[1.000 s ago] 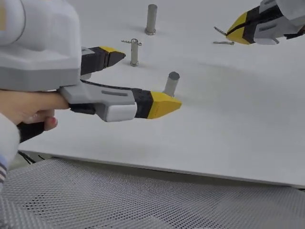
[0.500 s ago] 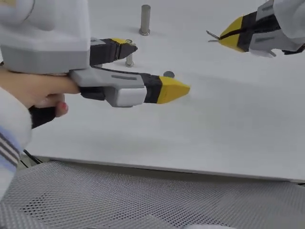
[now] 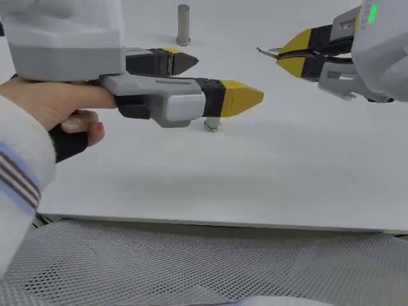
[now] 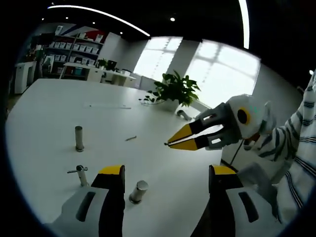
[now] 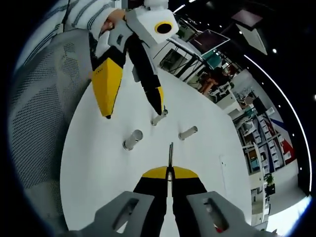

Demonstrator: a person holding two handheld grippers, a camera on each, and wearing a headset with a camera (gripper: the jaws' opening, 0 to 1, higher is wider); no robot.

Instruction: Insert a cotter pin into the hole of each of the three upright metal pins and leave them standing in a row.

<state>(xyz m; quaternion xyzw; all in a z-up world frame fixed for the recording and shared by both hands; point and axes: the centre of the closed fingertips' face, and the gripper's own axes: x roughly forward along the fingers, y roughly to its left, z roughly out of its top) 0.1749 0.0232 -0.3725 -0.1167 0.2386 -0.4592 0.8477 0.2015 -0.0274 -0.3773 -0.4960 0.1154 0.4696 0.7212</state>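
The left hand-held gripper point(image 3: 229, 78) comes in from 9 o'clock of the head view with its jaws spread wide and nothing held. In the left gripper view the near metal pin point(image 4: 138, 191) stands upright on the white desk point(image 3: 287, 178), seen between those jaws. The right hand-held gripper point(image 3: 278, 53), at 2 o'clock, is clamped on a cotter pin point(image 3: 268, 51) whose end juts past the tips, above the desk. At 10 o'clock from the near pin stands a fitted metal pin point(image 4: 81, 174) with a cotter pin through its top. The bare far metal pin point(image 3: 183, 24) stands at 12 o'clock. 1 loose cotter pin point(image 4: 131, 138) lies beyond.
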